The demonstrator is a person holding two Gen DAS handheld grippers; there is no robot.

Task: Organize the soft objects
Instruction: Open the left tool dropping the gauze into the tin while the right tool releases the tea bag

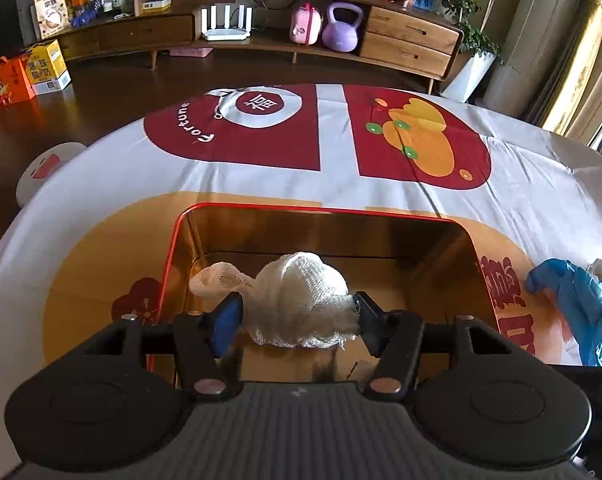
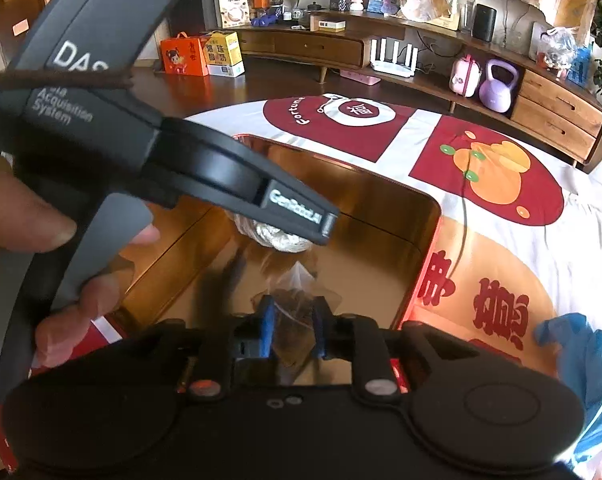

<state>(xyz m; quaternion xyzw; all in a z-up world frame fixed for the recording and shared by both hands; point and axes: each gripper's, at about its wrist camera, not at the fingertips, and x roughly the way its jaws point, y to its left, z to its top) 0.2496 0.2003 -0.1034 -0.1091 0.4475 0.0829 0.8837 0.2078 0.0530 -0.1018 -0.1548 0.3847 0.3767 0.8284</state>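
A crumpled white gauze cloth (image 1: 301, 300) lies inside the red tin with a golden mirror lining (image 1: 301, 210). My left gripper (image 1: 299, 320) stands open around the cloth; its right finger touches the frayed edge and the blue left pad (image 1: 227, 318) sits just beside it. In the right wrist view my right gripper (image 2: 293, 328) is low in the same tin (image 2: 429, 216), jaws slightly open, with a small clear plastic bag (image 2: 295, 292) of brownish contents between the blue pads. The gauze (image 2: 277, 238) shows partly under the left tool's finger.
A person's hand (image 2: 41, 232) grips the left tool's dark handle (image 2: 101, 80), which fills the upper left of the right wrist view. A blue plastic glove (image 1: 581, 304) (image 2: 581, 360) lies on the printed tablecloth (image 1: 341, 176) right of the tin. A wooden sideboard (image 1: 409, 40) stands beyond.
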